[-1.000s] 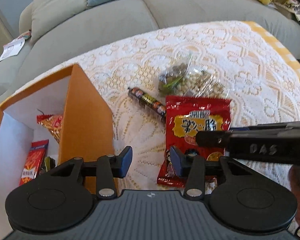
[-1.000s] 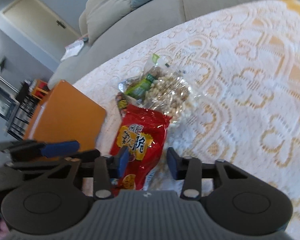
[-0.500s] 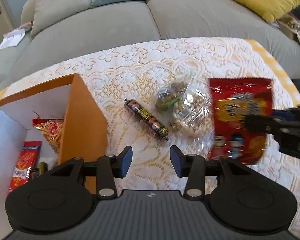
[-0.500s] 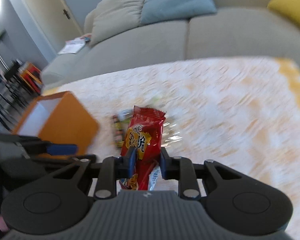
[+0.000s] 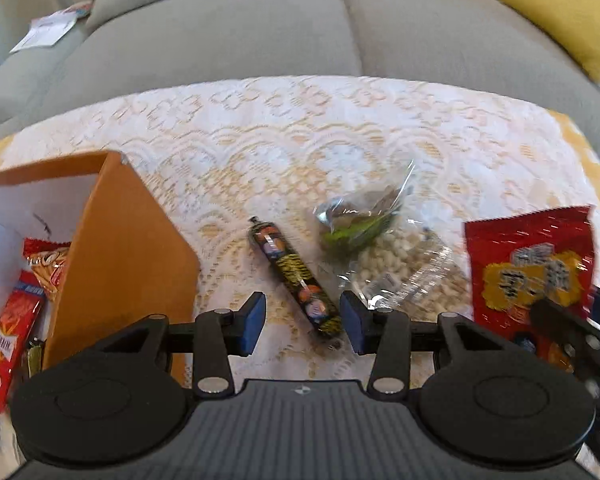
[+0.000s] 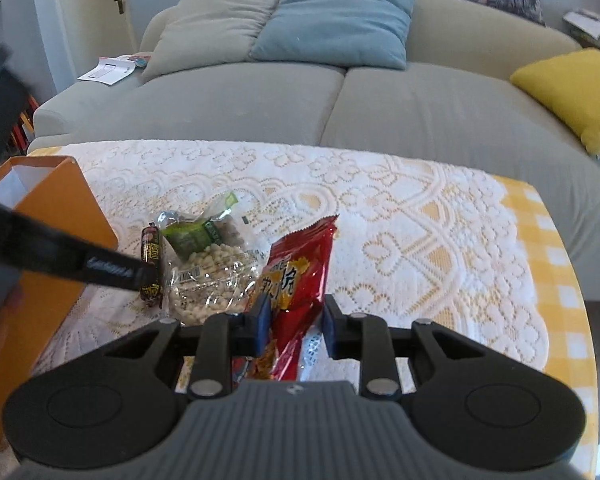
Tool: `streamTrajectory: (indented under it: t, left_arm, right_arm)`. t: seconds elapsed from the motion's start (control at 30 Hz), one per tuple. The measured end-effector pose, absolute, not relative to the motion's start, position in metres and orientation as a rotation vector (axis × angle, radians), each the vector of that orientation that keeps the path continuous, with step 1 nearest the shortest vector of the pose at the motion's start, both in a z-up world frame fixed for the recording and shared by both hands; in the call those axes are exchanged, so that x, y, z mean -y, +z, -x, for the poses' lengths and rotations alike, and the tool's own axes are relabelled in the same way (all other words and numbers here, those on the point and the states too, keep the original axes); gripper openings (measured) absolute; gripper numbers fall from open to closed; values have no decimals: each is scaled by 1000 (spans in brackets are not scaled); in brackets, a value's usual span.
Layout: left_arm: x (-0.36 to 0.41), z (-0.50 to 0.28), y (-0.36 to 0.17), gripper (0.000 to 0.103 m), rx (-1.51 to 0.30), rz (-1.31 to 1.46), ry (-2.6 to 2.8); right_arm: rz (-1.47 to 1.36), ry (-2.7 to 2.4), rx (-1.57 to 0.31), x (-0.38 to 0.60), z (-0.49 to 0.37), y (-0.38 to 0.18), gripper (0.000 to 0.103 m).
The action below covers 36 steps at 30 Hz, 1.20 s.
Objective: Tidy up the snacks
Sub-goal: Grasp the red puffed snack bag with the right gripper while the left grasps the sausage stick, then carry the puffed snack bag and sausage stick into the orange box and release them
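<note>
My right gripper (image 6: 293,324) holds a red snack packet (image 6: 296,264) upright above the lace-covered table (image 6: 420,216); its jaws are opening slightly with the packet still between the pads. That packet (image 5: 532,272) hangs at the right edge of the left wrist view. My left gripper (image 5: 303,322) is open, hovering over a dark sausage stick (image 5: 296,280) that lies on the cloth in line with the gap between its pads. A clear bag of nuts (image 5: 380,256) lies just right of the stick. An orange box (image 5: 120,264) stands at the left.
Inside the box lie a red packet (image 5: 8,328) and an orange-red packet (image 5: 48,264). A grey sofa (image 6: 340,112) with a blue cushion (image 6: 336,20) and a yellow cushion (image 6: 572,92) runs behind the table. Papers (image 6: 108,68) rest on its left arm.
My right gripper shut on the red packet and lifted it off the cloth to the right. My left gripper shifted right, from beside the box to above the sausage stick.
</note>
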<state>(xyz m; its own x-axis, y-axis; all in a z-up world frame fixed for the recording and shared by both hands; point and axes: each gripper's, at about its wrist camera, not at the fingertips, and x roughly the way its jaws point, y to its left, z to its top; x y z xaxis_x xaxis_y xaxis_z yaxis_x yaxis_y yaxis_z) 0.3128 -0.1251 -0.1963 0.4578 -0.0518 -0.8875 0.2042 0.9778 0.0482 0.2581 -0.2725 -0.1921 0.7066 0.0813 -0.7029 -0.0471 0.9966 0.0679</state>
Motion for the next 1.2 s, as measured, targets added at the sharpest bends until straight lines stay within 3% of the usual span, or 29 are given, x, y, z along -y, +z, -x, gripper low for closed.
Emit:
streamTrajectory:
  t: [0.27, 0.4, 0.43, 0.5, 0.57, 1.2]
  left_arm:
    - [123, -325, -206, 52, -1104, -128, -128]
    - [125, -330, -210, 52, -1108, -132, -129]
    - [124, -331, -210, 52, -1109, -132, -131]
    - [124, -332, -212, 34, -1112, -112, -157]
    - [123, -332, -210, 30, -1109, -113, -155]
    - [108, -262, -138, 24, -1020, -173, -183]
  right_arm:
    - [-152, 115, -738, 282, -259, -194, 29]
    - [-252, 104, -759, 292, -263, -203, 43]
    - [-266, 94, -763, 292, -264, -205, 41]
    - [-261, 70, -765, 291, -264, -205, 30]
    - [-272, 70, -763, 292, -265, -202, 28]
    - [-124, 139, -677, 268, -244, -165, 23]
